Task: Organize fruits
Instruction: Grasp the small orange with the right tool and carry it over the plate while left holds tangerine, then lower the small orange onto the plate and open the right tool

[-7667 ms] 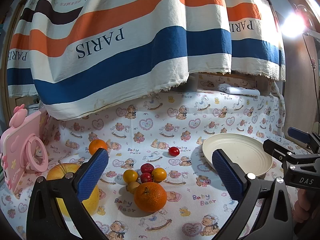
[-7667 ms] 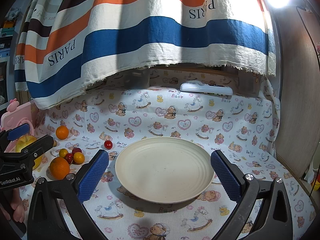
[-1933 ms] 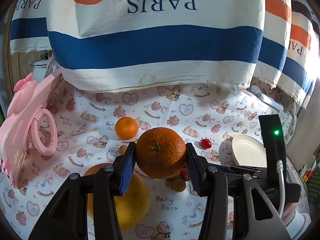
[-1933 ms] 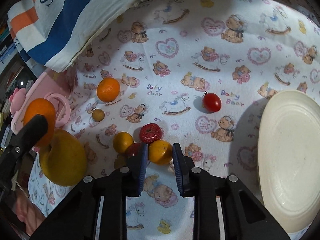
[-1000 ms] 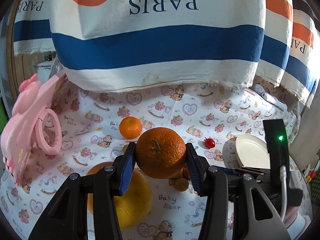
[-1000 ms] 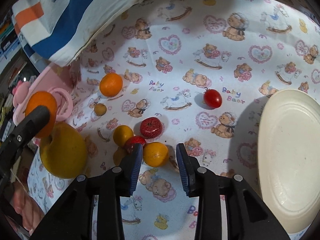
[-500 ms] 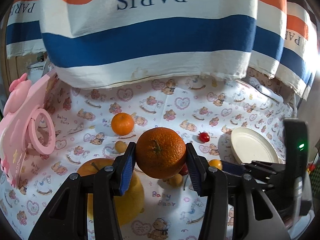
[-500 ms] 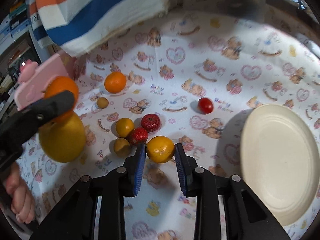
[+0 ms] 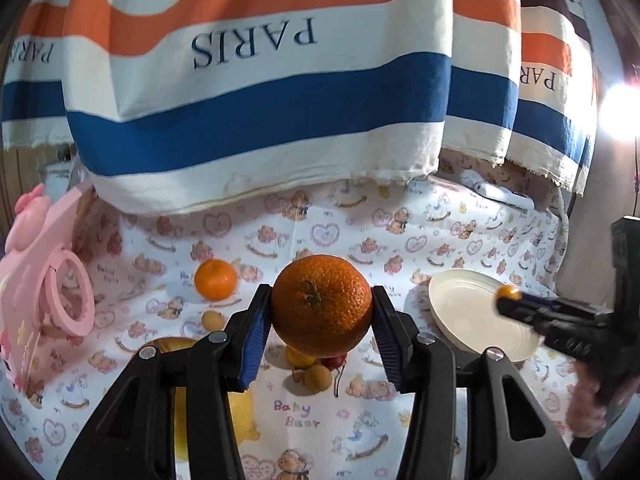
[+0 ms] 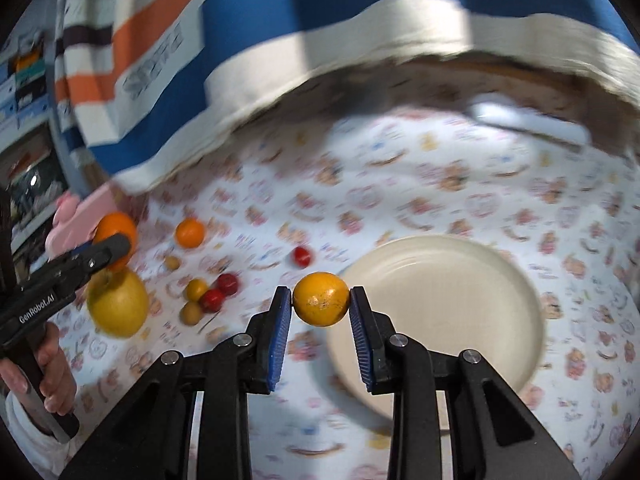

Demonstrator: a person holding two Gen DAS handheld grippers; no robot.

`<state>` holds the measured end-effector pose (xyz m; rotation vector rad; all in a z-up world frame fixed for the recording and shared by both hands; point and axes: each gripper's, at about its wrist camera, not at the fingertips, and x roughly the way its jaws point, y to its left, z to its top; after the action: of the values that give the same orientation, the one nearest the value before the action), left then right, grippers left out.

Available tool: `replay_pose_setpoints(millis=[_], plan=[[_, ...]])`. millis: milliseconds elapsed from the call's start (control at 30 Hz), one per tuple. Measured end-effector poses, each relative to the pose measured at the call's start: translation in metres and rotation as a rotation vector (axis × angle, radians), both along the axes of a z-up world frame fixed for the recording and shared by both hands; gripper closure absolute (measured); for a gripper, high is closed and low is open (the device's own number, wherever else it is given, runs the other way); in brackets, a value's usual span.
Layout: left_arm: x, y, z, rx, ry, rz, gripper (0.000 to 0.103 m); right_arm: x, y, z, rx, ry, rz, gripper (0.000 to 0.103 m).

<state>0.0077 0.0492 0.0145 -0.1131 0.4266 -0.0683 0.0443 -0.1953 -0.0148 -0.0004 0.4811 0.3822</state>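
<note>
Left hand-held gripper [image 9: 322, 330]: closed on a large orange [image 9: 322, 305], which is clamped between the blue pads and held above the table [image 9: 460, 236].
Right hand-held gripper [image 10: 321, 322]: closed on a small yellow-orange fruit [image 10: 321, 299]; its jaws have just been closing on that fruit. The fruit is pinched at the pad tips and held in the air at the near left edge of the cream plate [image 10: 460, 308].
Plate: nothing is seen lying in it; it rests on the bear-print cloth at the right of the table.
Fruit on the cloth: a big yellow fruit [image 10: 117, 304] at the left, a tangerine [image 9: 215, 280] farther back, a lone red cherry tomato [image 10: 301, 256], and a cluster of small red and yellow fruits [image 10: 208, 294] between them.
Background: a striped cloth [image 9: 256, 92] printed PARIS is hung behind the table; a pink toy [image 9: 36, 292] stands at the left edge.
Right wrist view: blurred.
</note>
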Motion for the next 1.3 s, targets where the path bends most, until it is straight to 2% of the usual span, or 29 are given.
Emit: replay_pose_setpoints(millis=[133, 267, 333, 367, 433, 533, 933, 1000, 1167, 1300], plan=[[-0.004, -0.004, -0.005, -0.011, -0.072, -0.042, 0.056, -0.01, -0.018, -0.002, -0.079, -0.107, -0.078, 0.072], [-0.009, -0.016, -0.009, 0.034, -0.113, -0.065, 0.056, -0.012, -0.041, -0.004, -0.039, -0.113, -0.138, 0.072], [-0.012, -0.017, -0.011, 0.016, -0.127, -0.07, 0.056, -0.012, -0.049, -0.004, -0.025, -0.125, -0.17, 0.072], [-0.013, -0.017, -0.012, 0.005, -0.131, -0.075, 0.056, -0.013, -0.052, -0.004, -0.028, -0.146, -0.199, 0.072], [-0.015, -0.021, -0.014, 0.036, -0.144, -0.076, 0.055, -0.016, -0.058, -0.004, -0.048, -0.199, -0.249, 0.072], [-0.016, -0.026, -0.016, 0.066, -0.153, -0.067, 0.055, -0.013, -0.062, -0.004, -0.08, -0.219, -0.265, 0.072], [-0.012, -0.023, -0.019, 0.037, -0.131, -0.056, 0.055, 0.015, -0.08, -0.019, -0.038, -0.063, -0.292, 0.072], [-0.013, -0.024, -0.02, 0.045, -0.133, -0.054, 0.055, 0.024, -0.08, -0.024, -0.072, 0.01, -0.318, 0.072], [-0.014, -0.029, -0.019, 0.071, -0.144, -0.065, 0.055, 0.034, -0.079, -0.028, -0.001, 0.226, -0.197, 0.072], [-0.016, -0.032, -0.02, 0.082, -0.149, -0.074, 0.055, 0.032, -0.073, -0.032, 0.008, 0.286, -0.144, 0.072]])
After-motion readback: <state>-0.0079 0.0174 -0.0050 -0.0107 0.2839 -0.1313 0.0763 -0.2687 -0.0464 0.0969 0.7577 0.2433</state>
